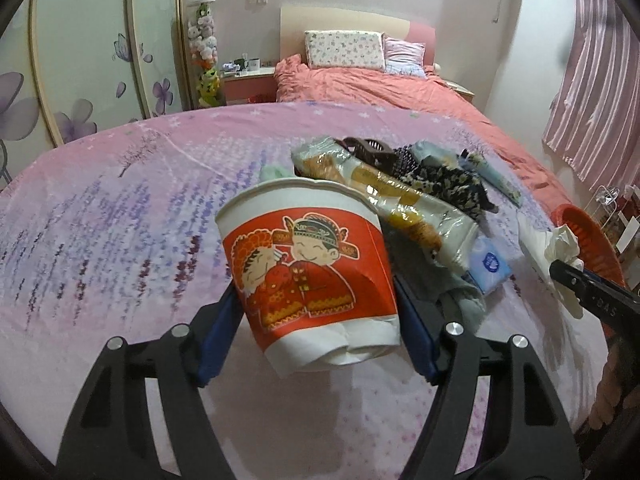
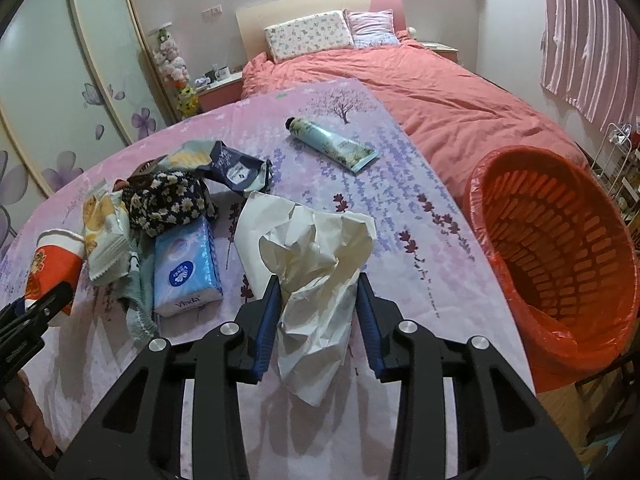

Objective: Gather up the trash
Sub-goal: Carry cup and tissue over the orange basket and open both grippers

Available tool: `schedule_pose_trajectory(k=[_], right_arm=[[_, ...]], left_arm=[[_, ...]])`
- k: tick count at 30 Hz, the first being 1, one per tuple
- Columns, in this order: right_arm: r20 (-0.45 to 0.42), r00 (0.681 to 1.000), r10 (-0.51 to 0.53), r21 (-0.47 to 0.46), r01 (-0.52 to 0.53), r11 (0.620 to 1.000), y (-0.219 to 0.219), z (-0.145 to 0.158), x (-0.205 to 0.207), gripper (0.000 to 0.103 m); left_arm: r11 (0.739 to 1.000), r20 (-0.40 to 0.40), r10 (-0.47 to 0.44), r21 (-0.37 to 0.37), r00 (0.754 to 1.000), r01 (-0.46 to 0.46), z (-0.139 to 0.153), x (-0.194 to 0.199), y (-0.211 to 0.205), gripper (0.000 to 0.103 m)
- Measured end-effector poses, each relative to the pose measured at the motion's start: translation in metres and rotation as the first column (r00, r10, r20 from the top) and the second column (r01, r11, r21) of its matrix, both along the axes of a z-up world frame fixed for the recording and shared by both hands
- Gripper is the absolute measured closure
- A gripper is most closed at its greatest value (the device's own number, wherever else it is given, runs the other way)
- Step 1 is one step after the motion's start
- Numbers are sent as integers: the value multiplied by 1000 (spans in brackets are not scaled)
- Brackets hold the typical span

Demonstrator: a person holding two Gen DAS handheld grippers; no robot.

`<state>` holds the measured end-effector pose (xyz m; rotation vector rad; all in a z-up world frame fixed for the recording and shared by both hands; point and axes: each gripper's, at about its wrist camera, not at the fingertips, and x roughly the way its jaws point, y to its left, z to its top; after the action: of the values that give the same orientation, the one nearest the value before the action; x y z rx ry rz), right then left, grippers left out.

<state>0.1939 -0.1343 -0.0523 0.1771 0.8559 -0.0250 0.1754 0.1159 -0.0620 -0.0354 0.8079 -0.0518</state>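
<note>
Left claw (image 1: pixel 316 312) grips one paper cup (image 1: pixel 308 276); right claw (image 2: pixel 318 320) grips one crumpled tissue (image 2: pixel 320 272).

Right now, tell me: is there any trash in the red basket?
No, the right wrist view shows the red basket with only its bare slatted inside.

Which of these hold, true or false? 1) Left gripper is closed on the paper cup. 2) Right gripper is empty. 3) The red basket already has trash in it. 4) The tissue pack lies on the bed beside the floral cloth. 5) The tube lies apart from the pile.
1) True: the left gripper clamps the paper cup.
2) False: the right gripper pinches crumpled white paper.
3) False: the red basket shows only its liner.
4) True: the tissue pack touches the floral cloth.
5) True: the tube lies alone.
</note>
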Motion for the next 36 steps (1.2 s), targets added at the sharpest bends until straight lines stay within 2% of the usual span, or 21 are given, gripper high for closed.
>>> schedule_pose_trajectory(k=[9, 18, 27, 36], right_arm=[[55, 998, -16, -6, 16, 1000, -11, 17, -10, 65], [101, 994, -49, -7, 49, 999, -27, 31, -18, 65], [137, 985, -103, -6, 104, 995, -52, 41, -27, 65], [148, 970, -193, -19, 198, 980, -92, 41, -37, 65]], left_arm=[[999, 67, -43, -28, 997, 45, 39, -21, -3, 32], [995, 115, -91, -24, 989, 94, 80, -12, -23, 32], [982, 159, -185, -6, 970, 189, 101, -2, -80, 32], [944, 147, -322, -32, 935, 330, 90, 1, -156, 32]])
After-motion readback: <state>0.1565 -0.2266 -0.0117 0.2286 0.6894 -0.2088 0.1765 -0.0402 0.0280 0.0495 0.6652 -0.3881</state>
